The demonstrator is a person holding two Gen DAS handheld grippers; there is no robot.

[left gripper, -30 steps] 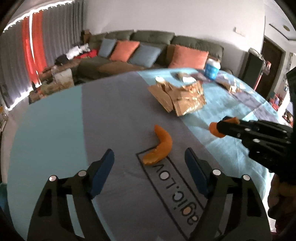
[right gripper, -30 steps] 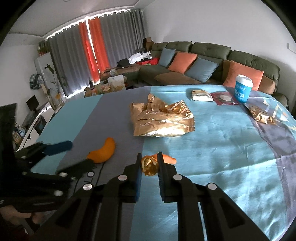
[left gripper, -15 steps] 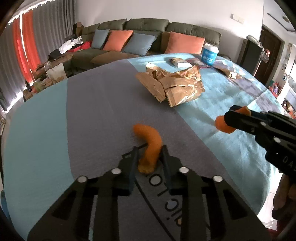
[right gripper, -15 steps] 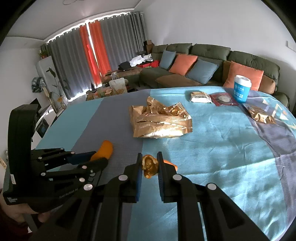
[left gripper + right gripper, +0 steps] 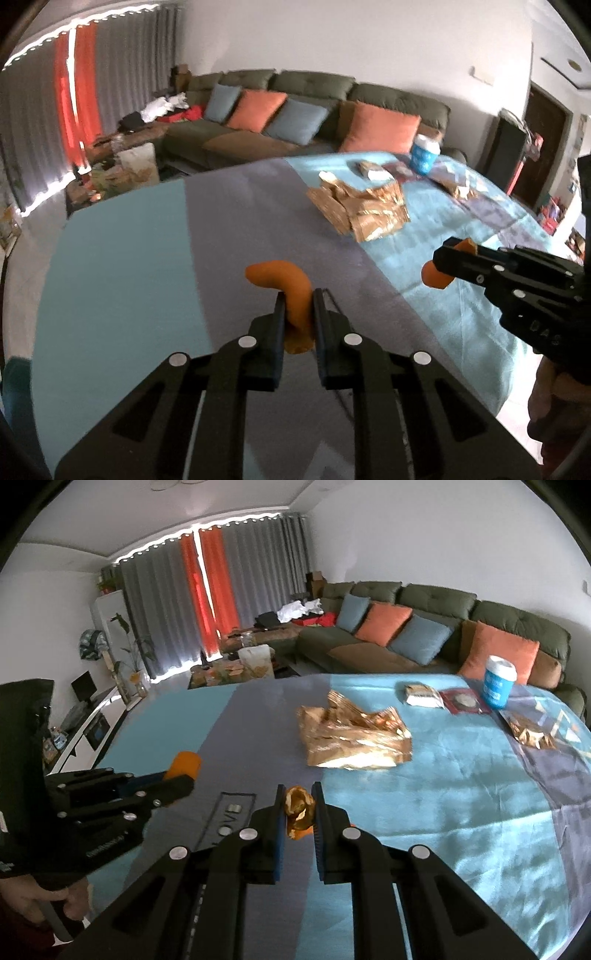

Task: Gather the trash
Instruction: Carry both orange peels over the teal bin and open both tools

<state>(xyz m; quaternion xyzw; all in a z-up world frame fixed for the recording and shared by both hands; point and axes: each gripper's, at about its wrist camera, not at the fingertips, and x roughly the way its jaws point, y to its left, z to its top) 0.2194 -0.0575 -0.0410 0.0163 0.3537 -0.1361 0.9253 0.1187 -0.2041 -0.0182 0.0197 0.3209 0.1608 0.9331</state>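
My left gripper [image 5: 298,295] is shut on a curved orange peel [image 5: 280,278] and holds it above the grey stripe of the tablecloth [image 5: 236,229]. In the right wrist view the left gripper [image 5: 181,779] comes in from the left with the peel's tip [image 5: 184,762] sticking out. My right gripper [image 5: 298,794] is shut on a small scrap of orange peel [image 5: 297,808], whose golden-brown side faces the camera. In the left wrist view that scrap [image 5: 436,278] shows orange at the right gripper's [image 5: 448,258] tips. A crumpled gold wrapper pile [image 5: 354,738] lies further back on the table.
At the far right of the table stand a blue cup [image 5: 498,685], a white packet [image 5: 423,696], a red packet [image 5: 463,700] and another gold wrapper [image 5: 528,733]. A green sofa [image 5: 436,602] with cushions lies behind. A hand [image 5: 33,901] holds the left gripper.
My left gripper went from wide open around the curved peel to shut on it, then lifted it off the cloth. The right gripper kept its scrap and rose slightly.
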